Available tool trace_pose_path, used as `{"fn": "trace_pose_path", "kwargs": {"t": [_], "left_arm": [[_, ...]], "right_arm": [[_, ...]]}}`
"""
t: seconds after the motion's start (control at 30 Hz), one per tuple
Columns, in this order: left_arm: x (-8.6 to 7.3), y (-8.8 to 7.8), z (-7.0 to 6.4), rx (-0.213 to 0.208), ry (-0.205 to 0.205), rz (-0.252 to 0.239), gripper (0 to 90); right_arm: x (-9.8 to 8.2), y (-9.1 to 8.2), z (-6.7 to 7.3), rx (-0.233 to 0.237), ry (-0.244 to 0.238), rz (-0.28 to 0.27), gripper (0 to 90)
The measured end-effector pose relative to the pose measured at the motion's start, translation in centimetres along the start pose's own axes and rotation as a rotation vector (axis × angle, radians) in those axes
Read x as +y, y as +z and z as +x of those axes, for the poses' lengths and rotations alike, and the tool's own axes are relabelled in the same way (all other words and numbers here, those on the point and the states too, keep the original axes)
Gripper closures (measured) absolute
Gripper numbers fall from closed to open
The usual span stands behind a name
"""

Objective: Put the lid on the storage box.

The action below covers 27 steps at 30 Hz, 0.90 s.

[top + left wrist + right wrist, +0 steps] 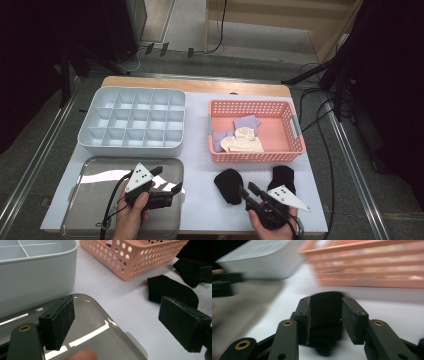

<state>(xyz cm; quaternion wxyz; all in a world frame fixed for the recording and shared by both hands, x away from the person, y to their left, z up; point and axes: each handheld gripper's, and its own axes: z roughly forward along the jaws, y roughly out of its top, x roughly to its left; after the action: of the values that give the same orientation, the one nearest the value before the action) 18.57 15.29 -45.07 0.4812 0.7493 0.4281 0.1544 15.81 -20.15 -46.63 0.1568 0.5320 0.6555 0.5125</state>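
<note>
1. Right gripper (245, 190) at the near table edge, jaws parted around the near end of a black sock (229, 185); whether the pads press it can't be told from the blurred right gripper view.
2. Second black sock (283, 178) just right of it, beside the right hand.
3. Left gripper (169, 179) hovers over the metal tray (95, 172), jaws wide apart, nothing between.
4. Farther: pink basket (295, 145) with cream and purple socks (243, 141); grey divided organizer (95, 142) left of it.
</note>
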Motion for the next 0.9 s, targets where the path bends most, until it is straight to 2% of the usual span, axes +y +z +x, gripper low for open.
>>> {"fn": "trace_pose_path", "kwargs": {"t": [0.07,0.13,0.23,0.33,0.43,0.57,0.63,0.7,0.87,0.9], "left_arm": [[-0.1,0.3,-0.2,-0.008,0.003,0.007,14.7],[-0.2,0.6,-0.5,-0.014,0.005,0.013,14.7],[-0.1,0.8,-1.0,-0.023,0.018,0.015,14.6],[0.0,0.8,-1.2,-0.025,0.020,0.010,14.7],[0.0,0.9,-1.2,-0.031,0.016,0.010,14.7],[-0.2,1.1,-1.2,-0.037,0.016,0.018,14.6],[-0.3,1.1,-1.2,-0.036,0.013,0.024,14.6],[-0.3,1.0,-1.1,-0.038,0.007,0.020,14.6],[-0.2,0.8,-0.9,-0.032,-0.003,0.020,14.6],[-0.2,0.8,-0.9,-0.031,-0.004,0.021,14.6]], "right_arm": [[-0.3,0.1,-1.1,-0.044,0.036,0.008,56.7],[-0.7,1.0,-1.5,-0.034,0.066,0.061,50.5],[-1.5,2.7,-0.9,-0.013,0.086,0.115,50.0],[-1.8,3.5,0.7,-0.005,0.029,0.122,50.6],[-2.1,4.0,2.3,0.039,-0.020,0.129,51.5],[-2.4,3.7,4.6,0.095,-0.135,0.122,49.1],[-2.3,3.5,4.8,0.102,-0.145,0.109,49.0],[-2.1,3.3,4.6,0.093,-0.130,0.099,49.3],[-2.4,3.7,3.9,0.038,-0.107,0.118,53.8],[-2.4,3.6,3.8,0.008,-0.110,0.107,53.1]]}}
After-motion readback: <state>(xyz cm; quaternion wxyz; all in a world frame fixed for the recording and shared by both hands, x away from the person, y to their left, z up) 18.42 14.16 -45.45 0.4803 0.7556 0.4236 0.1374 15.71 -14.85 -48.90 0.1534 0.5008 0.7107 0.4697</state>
